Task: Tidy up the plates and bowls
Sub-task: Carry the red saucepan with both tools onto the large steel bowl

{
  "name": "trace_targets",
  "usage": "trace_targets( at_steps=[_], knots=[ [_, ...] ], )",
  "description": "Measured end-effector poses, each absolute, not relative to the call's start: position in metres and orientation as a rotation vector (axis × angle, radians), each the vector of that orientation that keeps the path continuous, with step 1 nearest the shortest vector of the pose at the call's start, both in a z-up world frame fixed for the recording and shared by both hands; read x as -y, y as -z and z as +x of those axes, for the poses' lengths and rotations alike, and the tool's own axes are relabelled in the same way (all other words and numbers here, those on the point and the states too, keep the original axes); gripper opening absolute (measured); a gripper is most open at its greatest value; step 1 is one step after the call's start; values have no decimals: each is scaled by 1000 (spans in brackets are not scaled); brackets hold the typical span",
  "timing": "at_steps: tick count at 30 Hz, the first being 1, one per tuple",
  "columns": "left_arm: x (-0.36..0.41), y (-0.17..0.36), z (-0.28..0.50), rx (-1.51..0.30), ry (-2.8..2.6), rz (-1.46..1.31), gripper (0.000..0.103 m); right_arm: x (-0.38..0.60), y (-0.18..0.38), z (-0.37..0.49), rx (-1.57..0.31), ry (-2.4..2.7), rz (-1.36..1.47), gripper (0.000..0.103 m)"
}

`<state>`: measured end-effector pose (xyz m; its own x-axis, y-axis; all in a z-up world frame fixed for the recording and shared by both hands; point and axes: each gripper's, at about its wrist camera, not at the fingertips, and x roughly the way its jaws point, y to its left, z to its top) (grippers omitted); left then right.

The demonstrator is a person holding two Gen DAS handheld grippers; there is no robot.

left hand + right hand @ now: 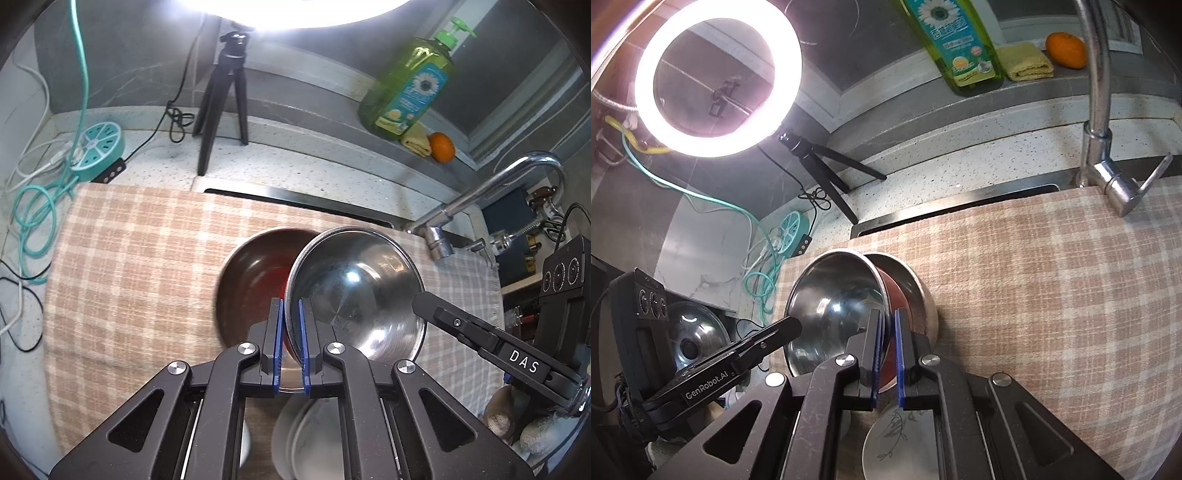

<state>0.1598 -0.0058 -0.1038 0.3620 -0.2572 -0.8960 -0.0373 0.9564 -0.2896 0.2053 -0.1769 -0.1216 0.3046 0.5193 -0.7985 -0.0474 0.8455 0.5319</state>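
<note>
A shiny steel bowl (354,295) hangs tilted over the checked cloth (129,266), held at two opposite sides of its rim. My left gripper (290,306) is shut on the near-left rim. My right gripper (419,301) reaches in from the right to the far rim. In the right wrist view the right gripper (886,315) is shut on the steel bowl (831,306), and the left gripper (794,325) meets its other side. A second steel bowl (255,280) with a reddish inside rests on the cloth just behind, also the second bowl (912,291). White plates (901,435) lie below the fingers.
A chrome faucet (480,192) arches over the cloth's right end. A black tripod (221,92) with a ring light (716,77) stands at the back. Green soap bottle (410,85), orange (441,146), teal power strip (98,147) with cords, pot lid (690,339) at left.
</note>
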Motion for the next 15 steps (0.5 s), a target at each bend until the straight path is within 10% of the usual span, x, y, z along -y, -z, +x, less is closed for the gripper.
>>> trace_targets(
  at_steps=[15],
  knots=[
    [-11, 128, 168, -1240, 118, -278, 6, 153, 153, 221, -1277, -386, 406, 6]
  ],
)
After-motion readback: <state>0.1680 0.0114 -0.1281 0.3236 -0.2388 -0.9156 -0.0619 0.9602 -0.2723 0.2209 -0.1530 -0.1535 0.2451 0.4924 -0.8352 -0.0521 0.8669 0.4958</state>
